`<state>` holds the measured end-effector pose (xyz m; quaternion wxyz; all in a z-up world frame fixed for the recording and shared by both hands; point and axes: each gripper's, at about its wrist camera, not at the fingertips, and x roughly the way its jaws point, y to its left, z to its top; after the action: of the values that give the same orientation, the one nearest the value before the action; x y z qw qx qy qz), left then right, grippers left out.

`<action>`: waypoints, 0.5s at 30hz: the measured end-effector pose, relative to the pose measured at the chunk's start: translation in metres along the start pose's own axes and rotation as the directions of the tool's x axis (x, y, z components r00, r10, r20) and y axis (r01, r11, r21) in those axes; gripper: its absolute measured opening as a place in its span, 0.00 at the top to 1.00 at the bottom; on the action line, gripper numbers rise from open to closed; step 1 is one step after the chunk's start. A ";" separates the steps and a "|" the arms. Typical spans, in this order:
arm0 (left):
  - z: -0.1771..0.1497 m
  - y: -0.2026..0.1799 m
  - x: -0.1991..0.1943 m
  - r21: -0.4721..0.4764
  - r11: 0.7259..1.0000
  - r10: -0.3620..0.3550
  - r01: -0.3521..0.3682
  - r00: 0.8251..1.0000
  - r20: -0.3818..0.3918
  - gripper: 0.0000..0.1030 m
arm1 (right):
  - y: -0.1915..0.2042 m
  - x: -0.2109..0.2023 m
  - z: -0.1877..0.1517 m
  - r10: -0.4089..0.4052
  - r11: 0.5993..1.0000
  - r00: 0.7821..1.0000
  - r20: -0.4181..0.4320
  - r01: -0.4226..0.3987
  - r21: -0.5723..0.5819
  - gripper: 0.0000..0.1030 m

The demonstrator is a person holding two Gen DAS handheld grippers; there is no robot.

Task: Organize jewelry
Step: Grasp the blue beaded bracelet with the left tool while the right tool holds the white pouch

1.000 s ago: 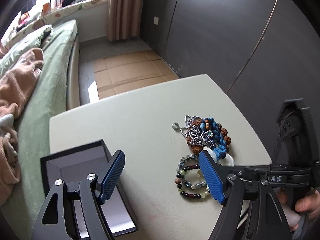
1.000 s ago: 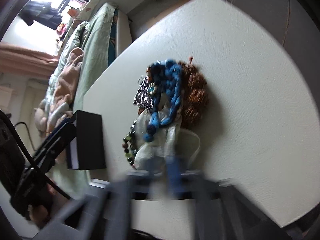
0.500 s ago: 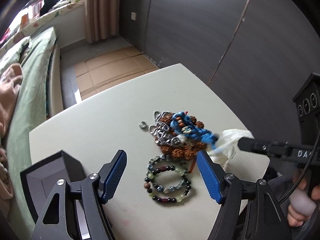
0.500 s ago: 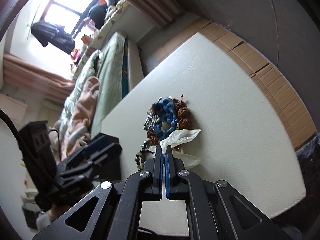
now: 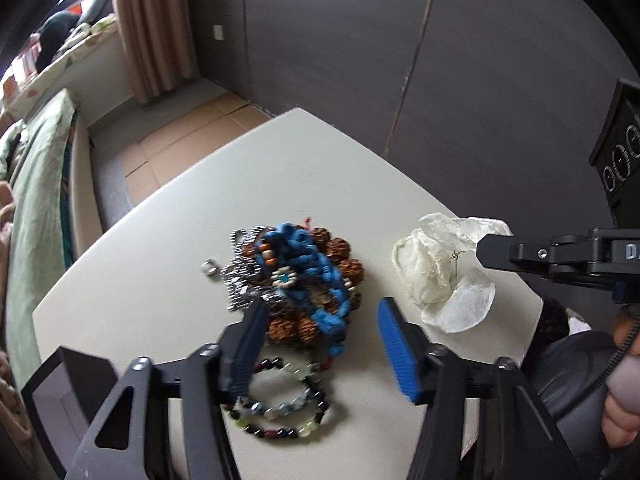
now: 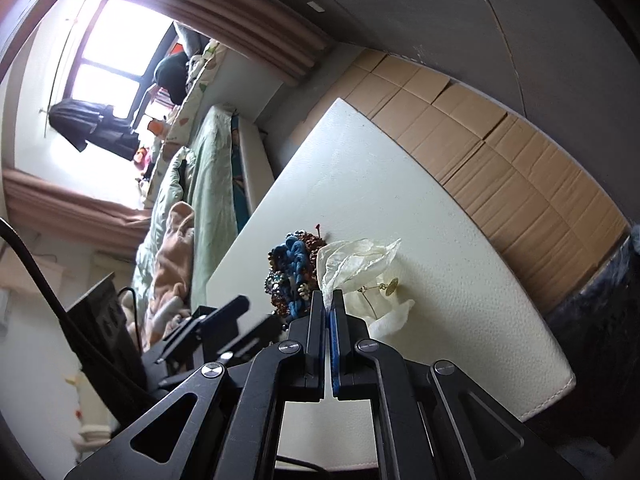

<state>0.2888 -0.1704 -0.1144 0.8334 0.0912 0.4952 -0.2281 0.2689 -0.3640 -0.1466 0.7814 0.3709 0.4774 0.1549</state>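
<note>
Now the right gripper (image 6: 329, 300) is clamped on the top of a crinkled clear plastic bag (image 6: 352, 264), a small gold pendant (image 6: 391, 287) dangling against it, over the right part of the cream table (image 5: 304, 168). The left gripper (image 5: 320, 320) hangs with its jaws partly apart, having just been closing, above the jewelry pile (image 5: 296, 276) of blue cord and brown beads, pads pressing nothing. Two beaded bracelets (image 5: 280, 400) lie nearer the camera. Earlier the bag sat against the pile; it is now apart from it, and the left jaws stand narrower.
</note>
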 end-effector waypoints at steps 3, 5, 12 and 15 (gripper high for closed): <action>0.006 -0.006 0.013 0.024 1.000 -0.006 0.006 1.000 -0.028 0.58 | -0.003 -0.002 0.000 0.001 1.000 1.000 0.010 -0.001 0.015 0.97; 0.008 -0.007 0.019 0.026 1.000 0.001 0.000 0.999 -0.038 0.62 | -0.004 -0.002 0.000 0.003 1.000 1.000 0.008 -0.003 0.019 0.97; 0.006 0.000 0.029 -0.027 0.998 -0.058 0.056 0.997 -0.048 0.92 | -0.004 0.000 -0.003 0.010 1.000 1.000 -0.009 -0.010 0.013 0.97; 0.003 0.003 0.015 -0.043 0.997 -0.062 0.062 0.998 -0.005 0.92 | -0.002 0.005 -0.003 0.012 1.000 1.000 -0.015 -0.012 0.007 0.97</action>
<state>0.2985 -0.1733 -0.1261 0.8262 0.0585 0.5050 -0.2427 0.2684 -0.3613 -0.1516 0.7756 0.3750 0.4817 0.1607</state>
